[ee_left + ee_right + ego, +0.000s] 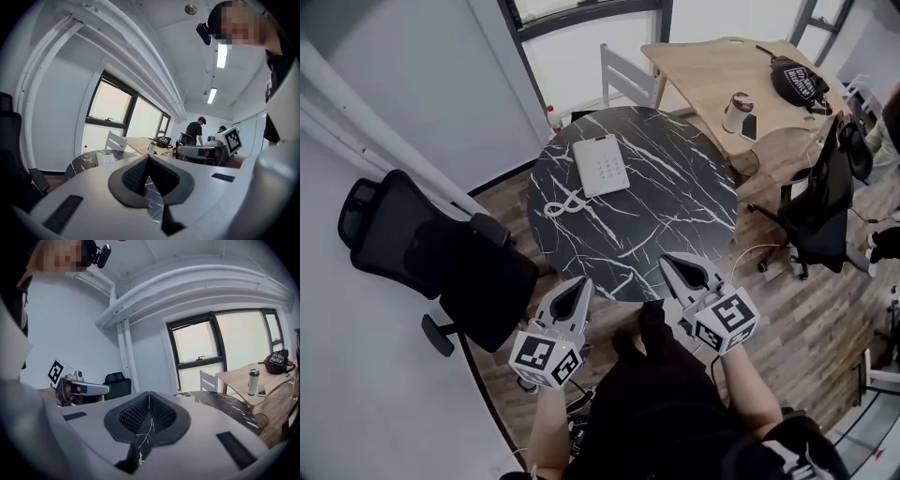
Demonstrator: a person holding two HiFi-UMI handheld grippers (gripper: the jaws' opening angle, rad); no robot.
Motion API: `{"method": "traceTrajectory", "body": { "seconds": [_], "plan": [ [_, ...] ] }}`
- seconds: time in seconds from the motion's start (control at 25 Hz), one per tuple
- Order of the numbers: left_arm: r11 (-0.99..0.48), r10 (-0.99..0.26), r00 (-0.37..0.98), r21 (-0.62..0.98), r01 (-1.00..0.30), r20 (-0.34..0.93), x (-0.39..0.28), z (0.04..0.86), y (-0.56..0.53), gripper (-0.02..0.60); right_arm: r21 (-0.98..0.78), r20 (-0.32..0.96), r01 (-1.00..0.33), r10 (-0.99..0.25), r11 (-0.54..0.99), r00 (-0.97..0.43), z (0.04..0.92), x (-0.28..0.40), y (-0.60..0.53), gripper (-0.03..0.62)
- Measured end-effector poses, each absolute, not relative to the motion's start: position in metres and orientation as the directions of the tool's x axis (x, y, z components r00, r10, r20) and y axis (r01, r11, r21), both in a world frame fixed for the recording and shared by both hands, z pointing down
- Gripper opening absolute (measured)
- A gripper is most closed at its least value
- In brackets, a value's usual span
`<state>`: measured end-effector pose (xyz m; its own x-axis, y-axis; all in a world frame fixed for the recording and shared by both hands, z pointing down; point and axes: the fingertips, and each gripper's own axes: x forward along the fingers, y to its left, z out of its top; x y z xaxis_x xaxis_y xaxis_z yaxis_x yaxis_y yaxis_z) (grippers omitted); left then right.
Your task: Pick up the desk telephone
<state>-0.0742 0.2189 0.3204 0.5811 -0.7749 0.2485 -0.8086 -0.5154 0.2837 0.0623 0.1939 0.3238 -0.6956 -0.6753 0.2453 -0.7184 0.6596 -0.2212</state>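
A white desk telephone (601, 165) lies on the far left part of the round black marble table (675, 216), its coiled cord (563, 202) trailing toward me. In the left gripper view the telephone (106, 158) shows as a small white slab far ahead. My left gripper (579, 288) hangs at the table's near edge, jaws shut and empty. My right gripper (674, 265) hovers over the near rim, also shut with nothing in it. Both are well short of the telephone. Each gripper view shows its own pads pressed together: left gripper (148, 159), right gripper (149, 396).
A black office chair (422, 258) stands left of the table. A wooden desk (731, 75) at the back right carries a tumbler (737, 112), a phone and a black bag (799, 82). Another black chair (820, 202) sits to the right. Two people (194, 131) stand far off.
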Motion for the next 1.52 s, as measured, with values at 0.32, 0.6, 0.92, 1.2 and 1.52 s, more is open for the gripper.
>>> {"method": "traceTrajectory", "body": {
  "seconds": [0.32,0.6,0.92,1.2,1.52],
  "plan": [
    [-0.480,-0.798,0.542,0.266,-0.836,0.264,-0.059,0.316,0.165,0.014,-0.256,0.236,-0.662,-0.618,0.704,-0.750,0.328,0.065,0.134,0.031],
    [-0.439,-0.814,0.507,0.271,-0.857,0.282,-0.044,0.321,0.122,0.014,-0.274,0.254,-0.620,-0.566,0.735,-0.784,0.338,0.065,0.089,0.031],
    [-0.373,-0.835,0.455,0.288,-0.882,0.309,-0.030,0.334,0.096,0.014,-0.288,0.259,-0.568,-0.509,0.771,-0.821,0.352,0.072,0.055,0.031],
    [-0.301,-0.845,0.404,0.312,-0.901,0.350,-0.035,0.347,0.088,0.014,-0.312,0.289,-0.559,-0.484,0.768,-0.826,0.366,0.073,0.042,0.032],
    [-0.261,-0.833,0.396,0.356,-0.897,0.387,-0.052,0.372,0.068,0.015,-0.321,0.335,-0.578,-0.481,0.750,-0.810,0.387,0.061,0.020,0.032]
  ]
}}
